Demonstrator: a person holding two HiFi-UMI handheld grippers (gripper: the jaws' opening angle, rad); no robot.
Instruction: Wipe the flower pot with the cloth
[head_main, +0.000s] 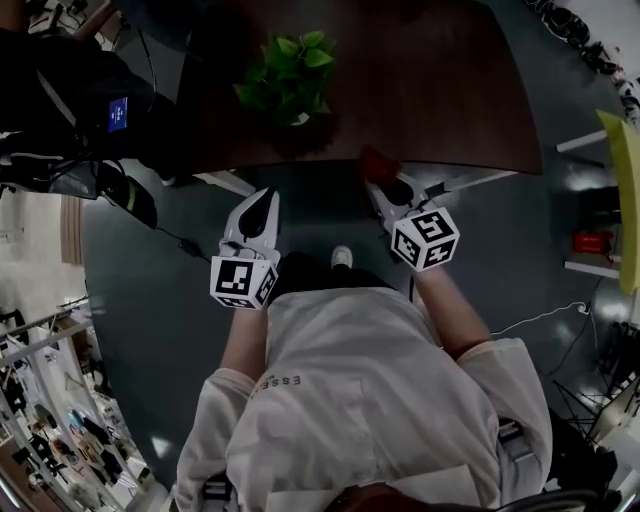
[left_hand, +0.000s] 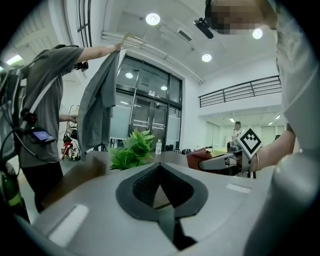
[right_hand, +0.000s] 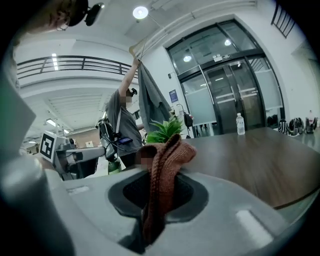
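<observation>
Pinching the rust-brown knitted cloth (right_hand: 162, 165) tight in the right gripper (head_main: 380, 185); holding the left gripper (head_main: 262, 198) closed, empty. Probably approaching the green leafy flower pot (head_main: 290, 80) standing mid-table on the dark wooden table (head_main: 440, 90); next needing the cloth pressed against the pot's side.

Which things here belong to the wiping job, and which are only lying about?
Job: brown cloth, clamped in right gripper; green plant on table.
Lying about: water bottle on table; grey garment held up by bystander.
</observation>
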